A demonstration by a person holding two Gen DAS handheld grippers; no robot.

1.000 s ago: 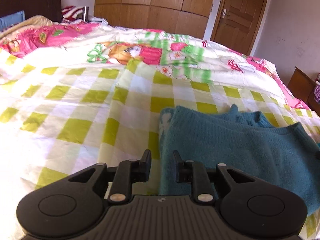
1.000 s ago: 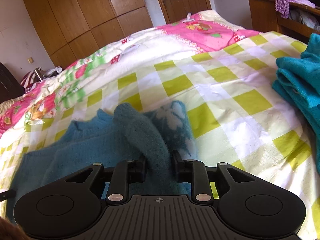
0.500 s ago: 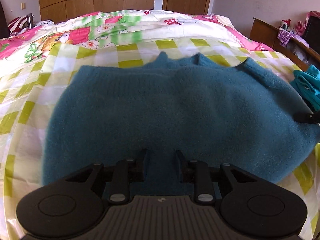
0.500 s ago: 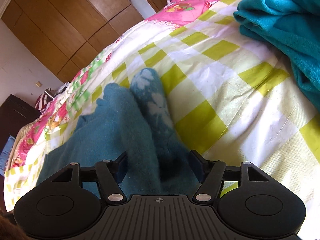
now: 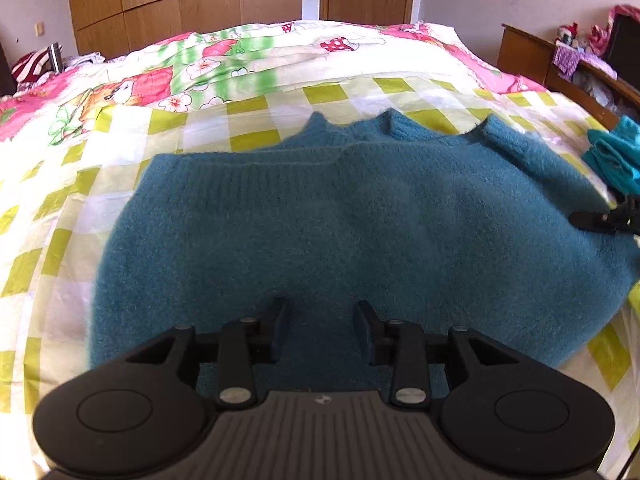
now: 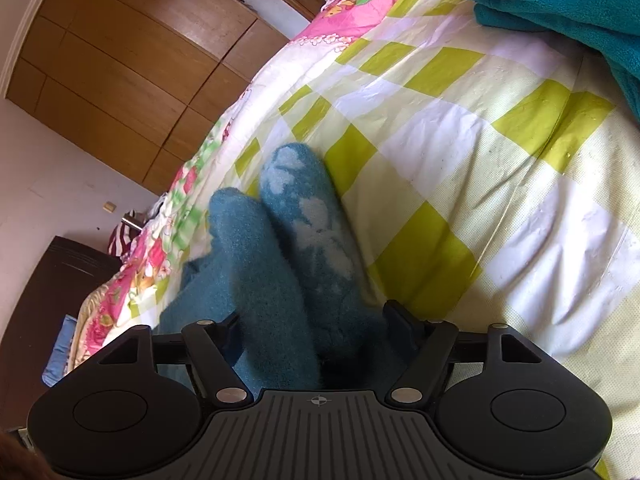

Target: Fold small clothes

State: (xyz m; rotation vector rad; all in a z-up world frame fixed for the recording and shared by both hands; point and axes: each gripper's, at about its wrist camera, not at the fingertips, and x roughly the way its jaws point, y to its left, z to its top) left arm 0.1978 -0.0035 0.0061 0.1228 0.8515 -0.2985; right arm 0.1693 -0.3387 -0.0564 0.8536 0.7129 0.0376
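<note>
Your sweater (image 5: 340, 232) lies flat on the bed (image 5: 60, 216), mid-fold. Left gripper (image 5: 320, 324) is opening over its near edge, pinching nothing. Right gripper (image 6: 312, 328) is closing around the bunched sleeves (image 6: 304, 216); next, lay them inward. Only the right view shows the sleeve's pale flowers.
</note>
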